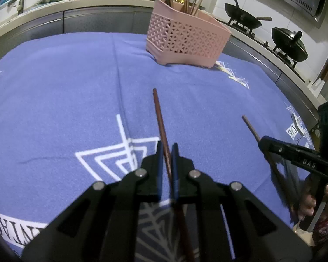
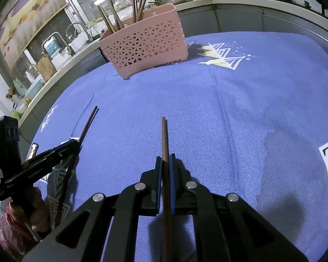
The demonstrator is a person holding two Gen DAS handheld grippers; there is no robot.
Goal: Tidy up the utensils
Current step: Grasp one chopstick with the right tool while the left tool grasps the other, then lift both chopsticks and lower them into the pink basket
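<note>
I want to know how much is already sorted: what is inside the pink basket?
Several brown chopsticks stand leaning in the pink basket, their tops poking above the rim. Their lower ends and anything shorter inside are hidden by the basket's walls.

Dark brown chopstick [image 1: 160, 122] raised over cloth, pink lattice holder [image 1: 185, 40] upright, chopstick-filled

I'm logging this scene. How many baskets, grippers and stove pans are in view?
Baskets: 1, the basket
Grippers: 2, left gripper and right gripper, jaws of each shut on chopsticks
Pans: 2, wok and lidded pan
Total: 5
</note>
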